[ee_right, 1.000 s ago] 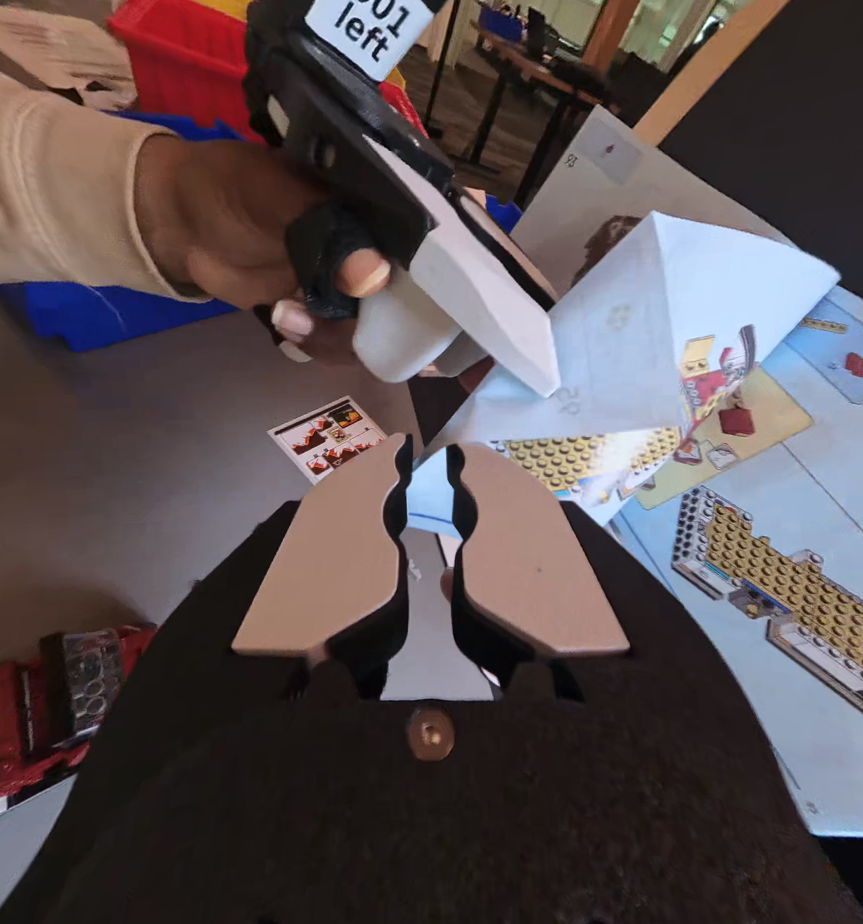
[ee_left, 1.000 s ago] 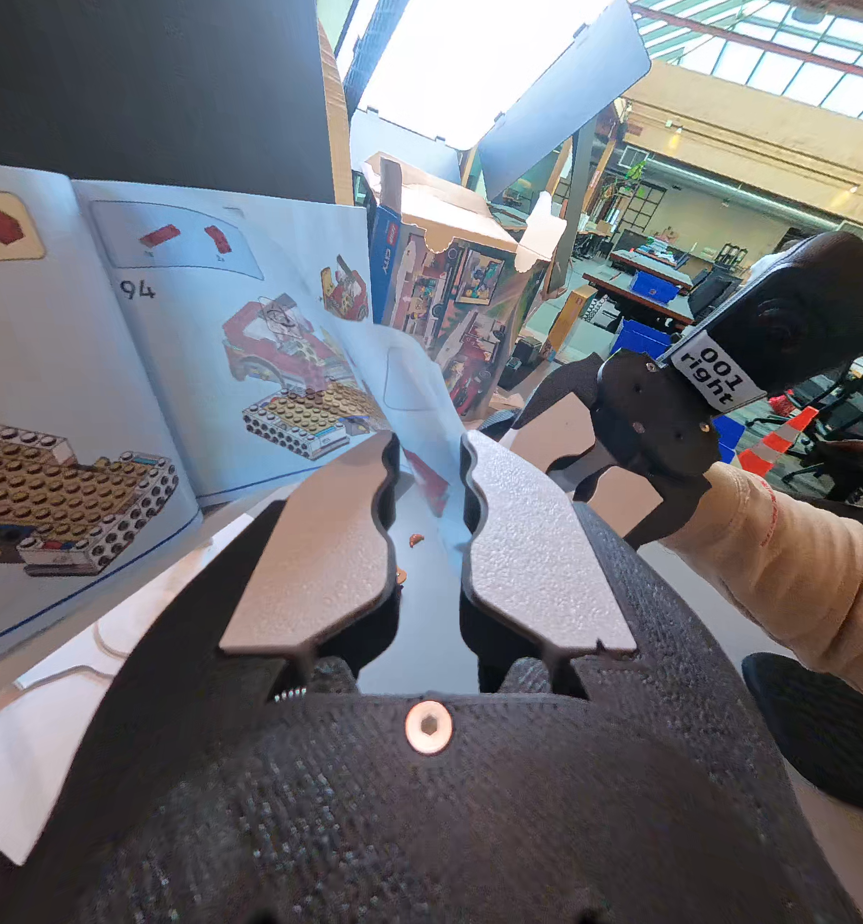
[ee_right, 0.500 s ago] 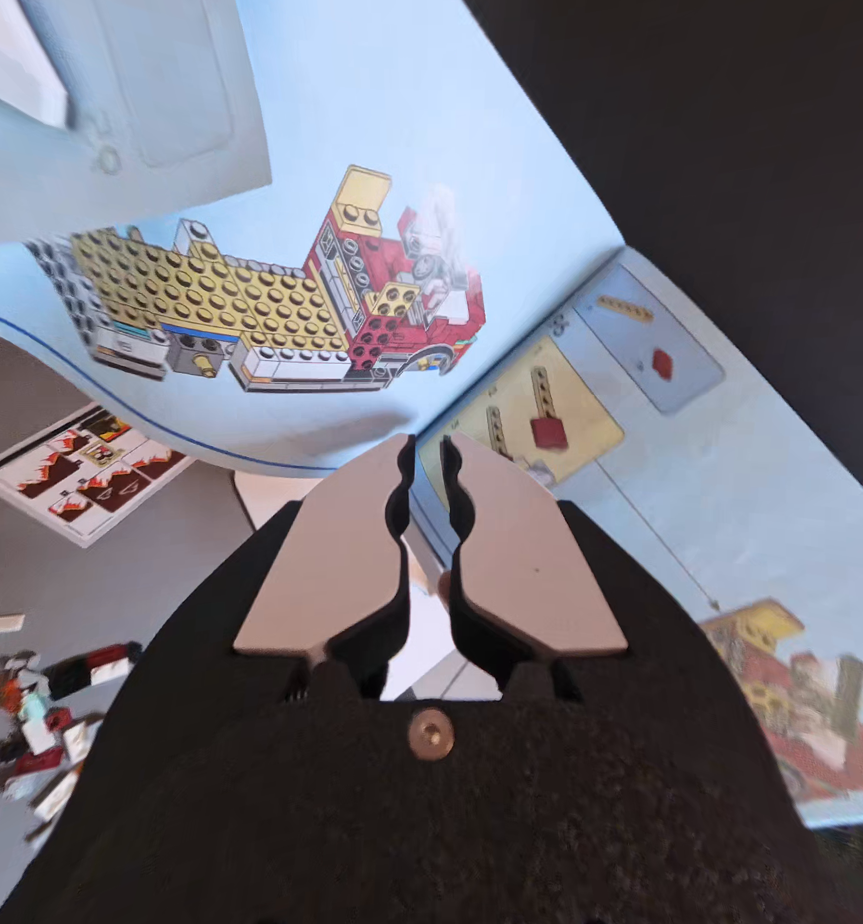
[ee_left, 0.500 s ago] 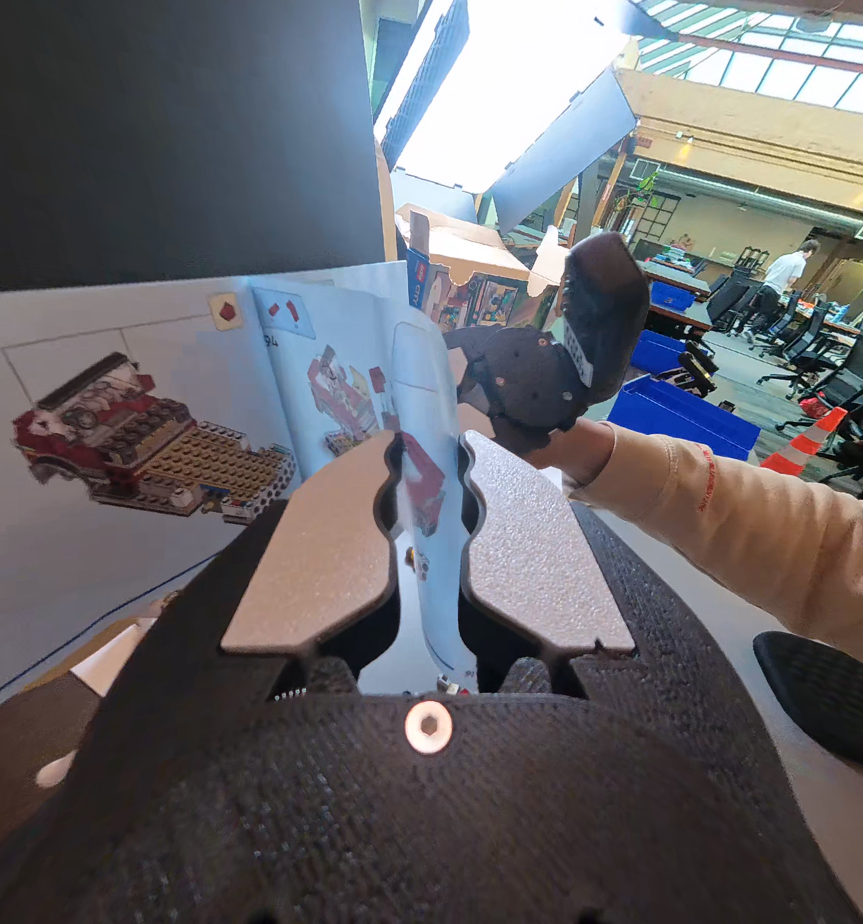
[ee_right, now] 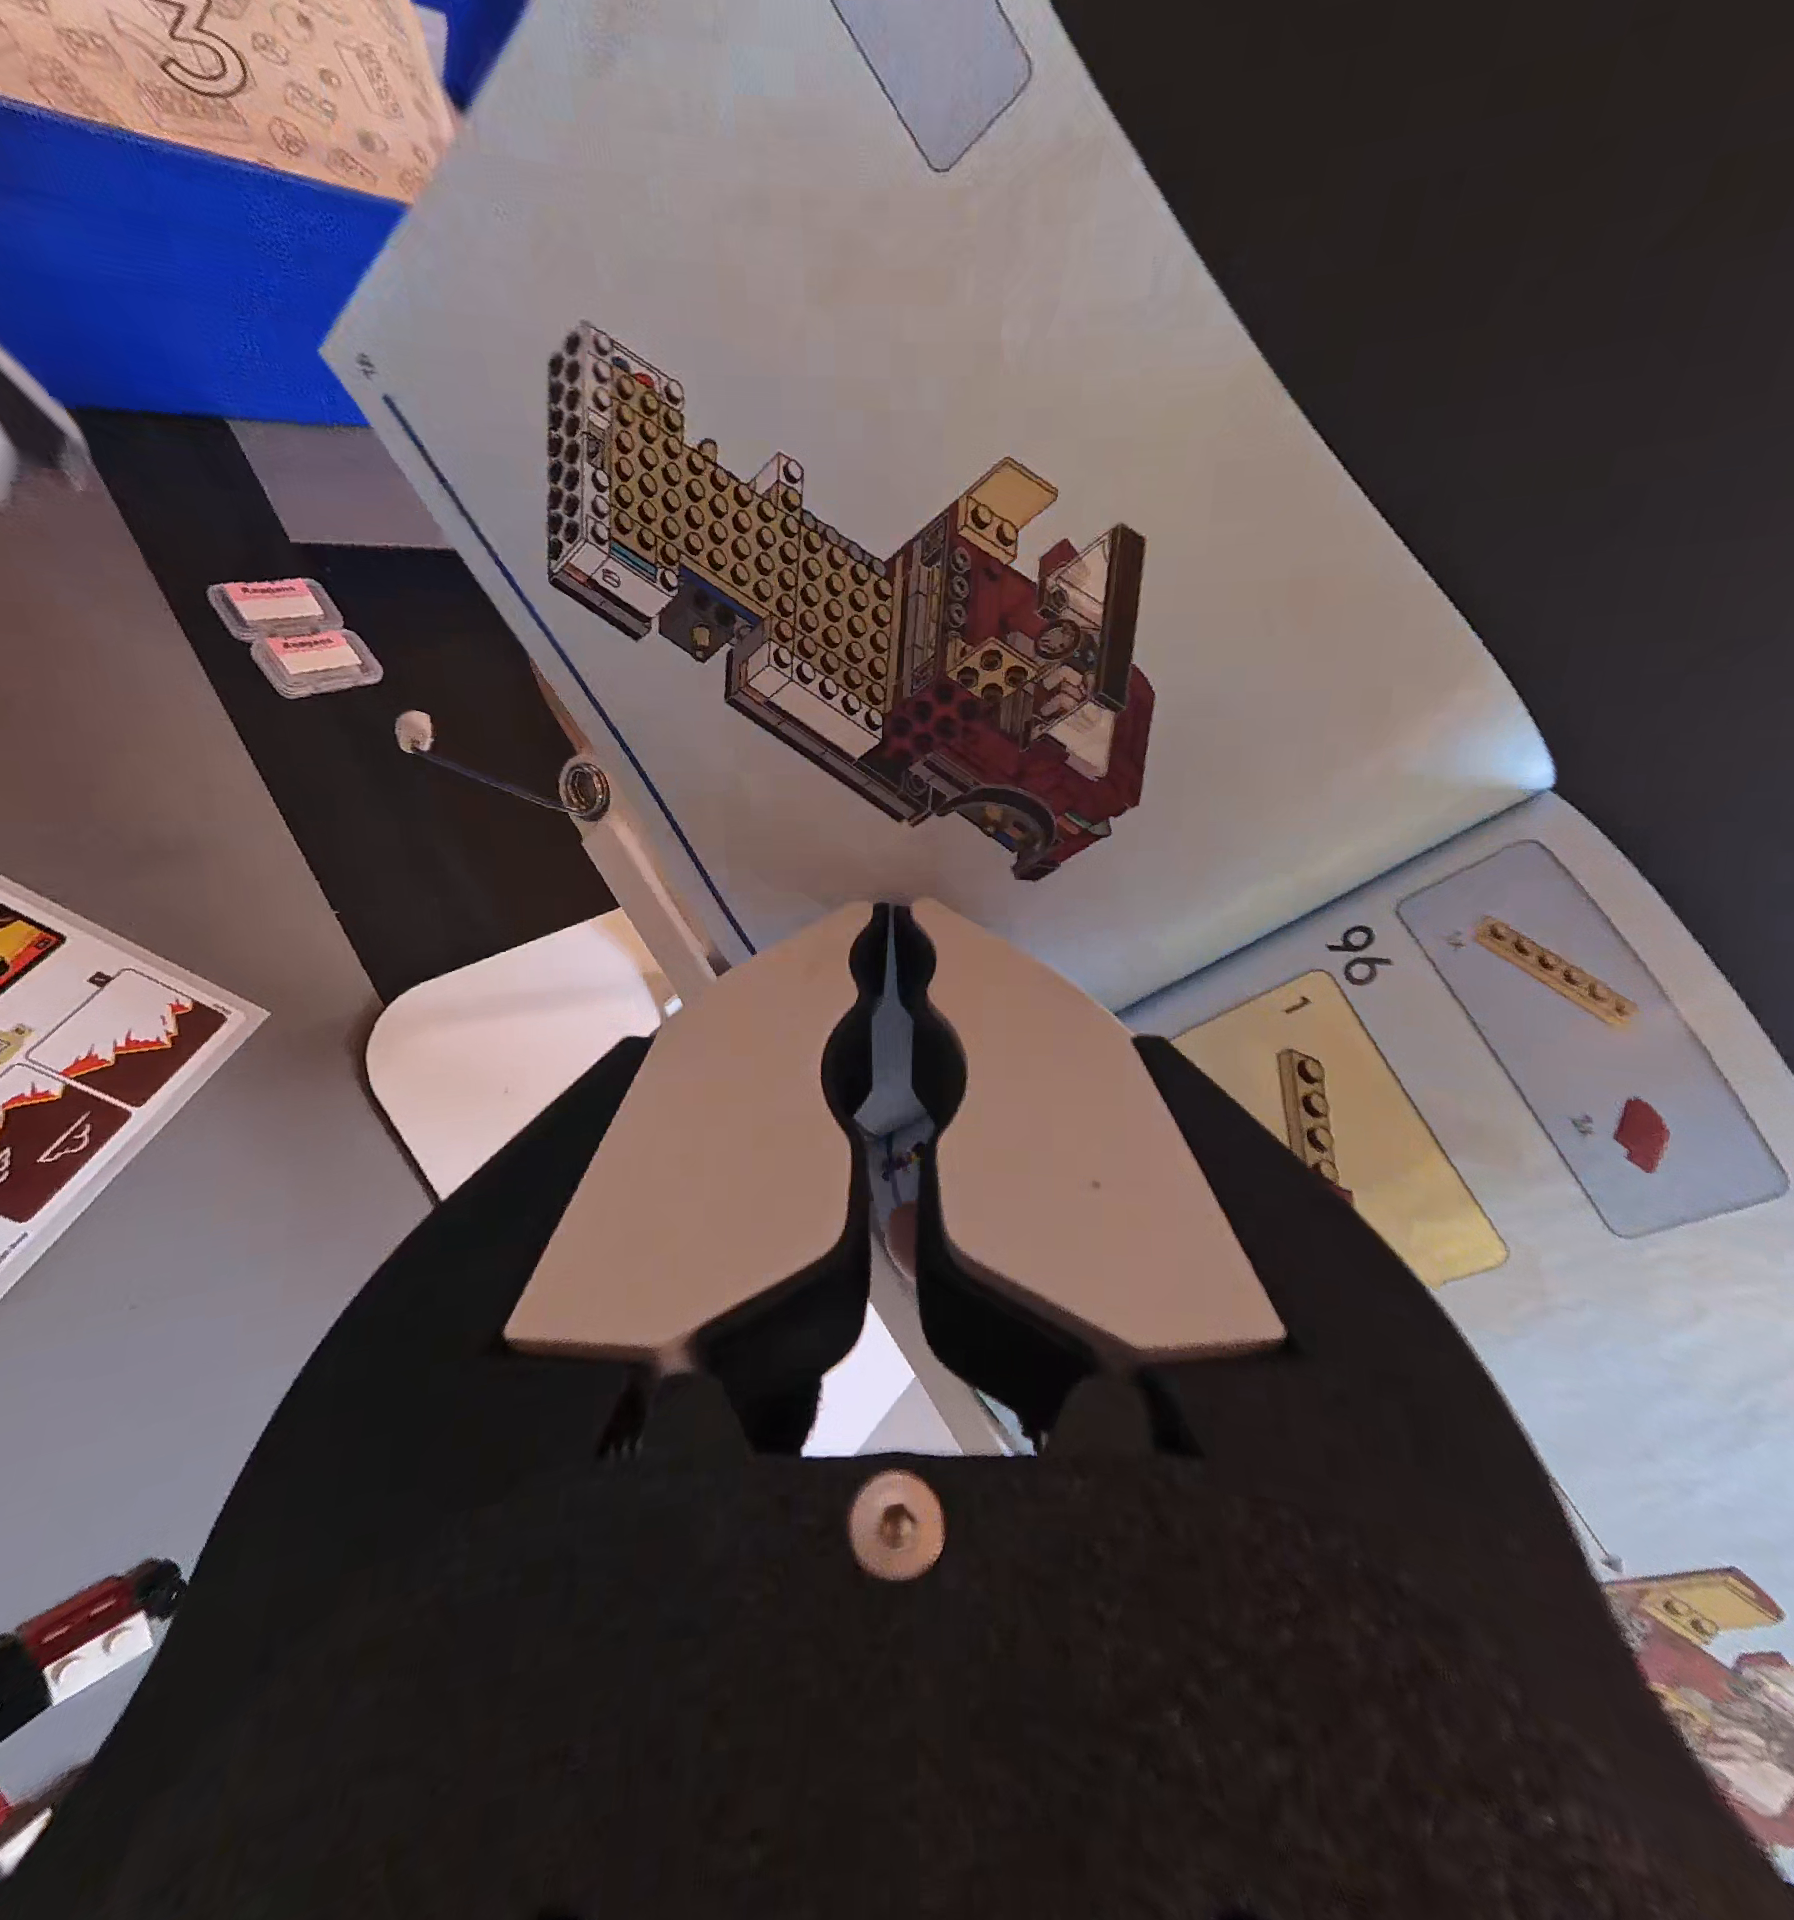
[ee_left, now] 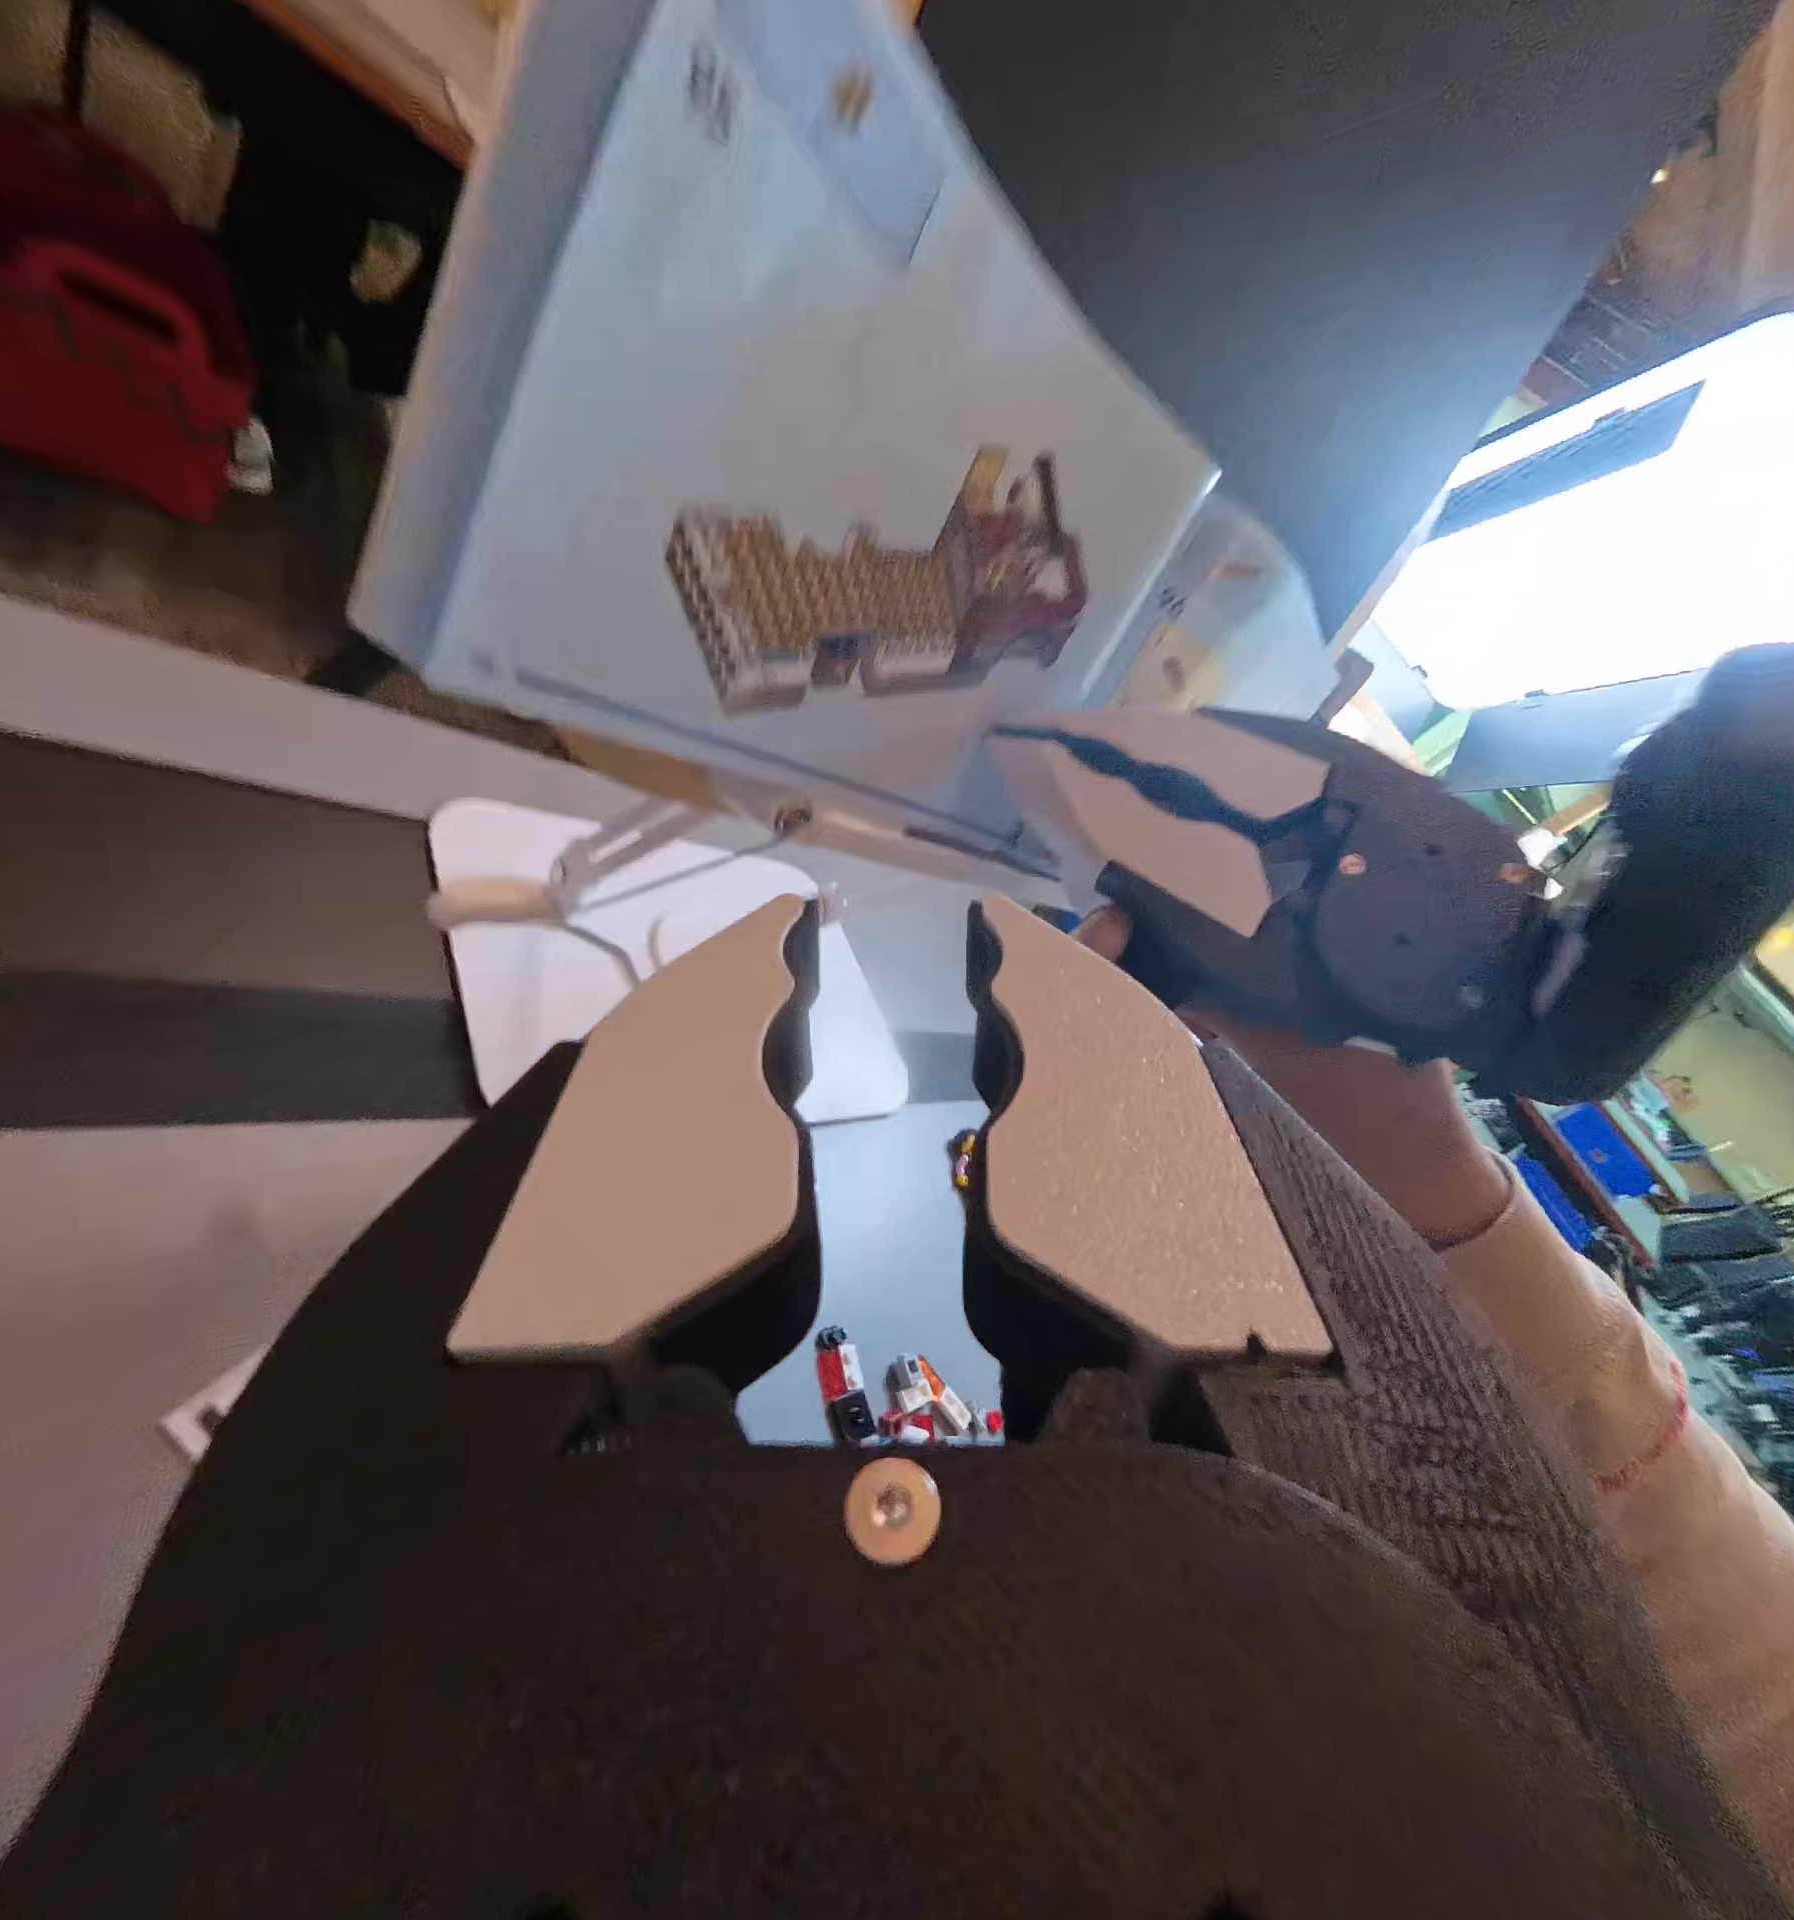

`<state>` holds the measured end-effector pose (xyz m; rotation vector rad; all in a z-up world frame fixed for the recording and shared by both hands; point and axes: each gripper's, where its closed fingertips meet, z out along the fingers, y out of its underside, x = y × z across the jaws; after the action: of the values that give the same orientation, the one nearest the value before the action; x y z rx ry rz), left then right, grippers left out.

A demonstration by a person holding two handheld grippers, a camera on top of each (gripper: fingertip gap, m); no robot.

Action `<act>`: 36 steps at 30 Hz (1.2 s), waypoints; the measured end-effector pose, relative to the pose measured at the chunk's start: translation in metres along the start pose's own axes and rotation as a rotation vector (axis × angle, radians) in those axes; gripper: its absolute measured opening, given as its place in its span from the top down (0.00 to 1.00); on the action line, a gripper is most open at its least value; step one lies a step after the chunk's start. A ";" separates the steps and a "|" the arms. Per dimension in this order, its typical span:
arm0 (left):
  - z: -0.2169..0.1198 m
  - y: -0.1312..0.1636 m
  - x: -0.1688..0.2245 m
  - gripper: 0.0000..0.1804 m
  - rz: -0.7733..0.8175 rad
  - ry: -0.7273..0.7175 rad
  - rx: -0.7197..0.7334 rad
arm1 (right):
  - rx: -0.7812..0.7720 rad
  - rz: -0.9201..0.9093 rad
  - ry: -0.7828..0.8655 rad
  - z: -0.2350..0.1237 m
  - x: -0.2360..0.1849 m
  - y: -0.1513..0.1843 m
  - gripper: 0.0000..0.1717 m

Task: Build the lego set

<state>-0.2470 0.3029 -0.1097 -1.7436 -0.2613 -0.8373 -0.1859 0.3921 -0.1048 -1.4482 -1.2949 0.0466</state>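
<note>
Your right claw (ee_right: 893, 914) is clamped on a page of the instruction booklet (ee_right: 872, 312); the thin page edge runs down the slot between its fingers (ee_right: 747, 1091), at the page's lower edge just under the printed brick truck (ee_right: 851, 623). The left wrist view shows the same grip: the right claw (ee_left: 1018, 743) closed at the booklet's (ee_left: 768, 364) lower corner, your hand (ee_left: 1371, 1132) behind it.

Your left claw (ee_left: 888, 914) is apart, nothing between its fingers (ee_left: 685, 1122). It sits just below the booklet's lower edge, near the right claw but not touching the paper.

The booklet leans on a white stand (ee_right: 519, 1060) on the grey counter (ee_right: 145, 1351); a wire page clip (ee_right: 498, 774) sticks out beside the booklet's left edge. Left of the booklet: a sticker sheet (ee_right: 51, 1070) flat on the counter, two small labelled cases (ee_right: 295, 634) and a blue bin (ee_right: 145, 270) farther back. Loose bricks (ee_left: 893, 1397) lie on the counter below the booklet, seen through the left claw's gap; more loose pieces (ee_right: 51, 1652) sit at the lower left in the right wrist view. The left wrist view is motion-blurred.
</note>
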 end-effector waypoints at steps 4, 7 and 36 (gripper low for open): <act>0.048 0.039 -0.022 0.77 -0.242 0.013 -0.009 | 0.020 0.018 -0.013 -0.001 -0.002 -0.001 0.99; 0.066 0.034 -0.034 0.75 -0.443 0.084 0.103 | 0.070 0.070 -0.050 -0.008 -0.004 -0.003 0.95; 0.070 0.003 0.021 0.99 0.872 -0.171 0.144 | 0.070 0.248 0.177 -0.014 0.018 0.018 0.85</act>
<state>-0.2021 0.3603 -0.1063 -1.5681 0.3145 -0.0332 -0.1580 0.3997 -0.1017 -1.5106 -0.9573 0.1241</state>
